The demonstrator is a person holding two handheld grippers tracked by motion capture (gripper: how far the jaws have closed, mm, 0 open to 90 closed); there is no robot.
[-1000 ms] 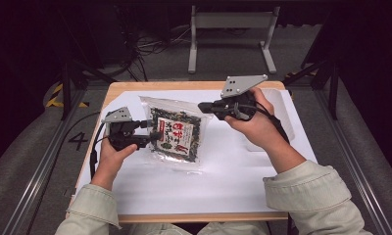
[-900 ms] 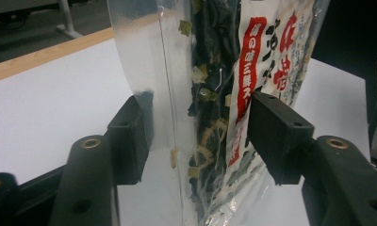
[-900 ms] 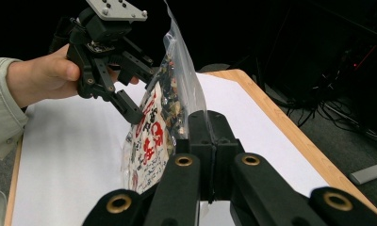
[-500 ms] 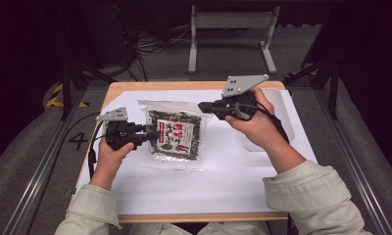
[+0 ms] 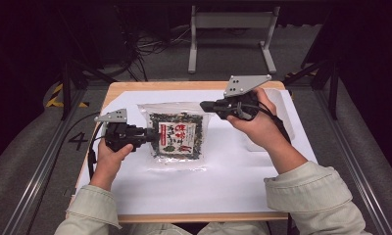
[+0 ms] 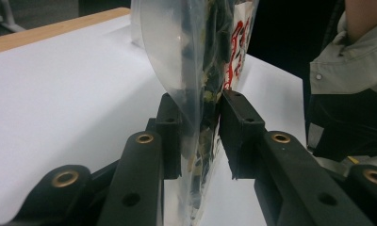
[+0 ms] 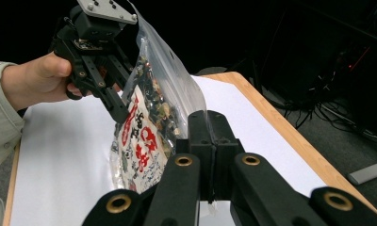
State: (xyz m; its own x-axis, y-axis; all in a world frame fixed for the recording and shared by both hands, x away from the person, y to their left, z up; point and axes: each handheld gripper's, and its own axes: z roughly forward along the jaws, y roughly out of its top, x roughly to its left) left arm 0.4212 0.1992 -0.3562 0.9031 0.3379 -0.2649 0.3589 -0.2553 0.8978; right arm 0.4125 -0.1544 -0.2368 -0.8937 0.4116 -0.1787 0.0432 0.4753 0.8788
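Bag: a clear packet of dark dried food [image 5: 177, 134] with a red-lettered label hangs just above the white sheet [image 5: 194, 188], mid-table and toward the far side; it is held at two opposite sides so it stays spread and off the table.

Left gripper: the left gripper [image 5: 149, 135] comes in from the left and bites the bag's left edge. In its own view the jaws stand a little apart with the filled film [image 6: 203, 70] pressed between them; the gap is as wide as the contents are thick, so I judge this a real grip, not a loose one.

Right gripper: the right gripper [image 5: 204, 105] pinches the bag's far right corner. In its own view the jaws [image 7: 210, 155] are closed tight together on the thin empty seal, which likely explains why they meet fully here.

Why two grips: one low on the left side and one at the top corner probably keep the bag from swinging or folding, and put the top seal under tension, as for opening or carrying it.

Tilt: the bag slopes from the raised right corner down to the left.

Tray: a pale, shallow tray [image 5: 288, 110] sits at the table's right edge, beyond the right hand [image 5: 255, 125]; possibly where the bag goes, though I cannot tell.

Table: a wooden top [image 5: 199, 85] under the sheet.
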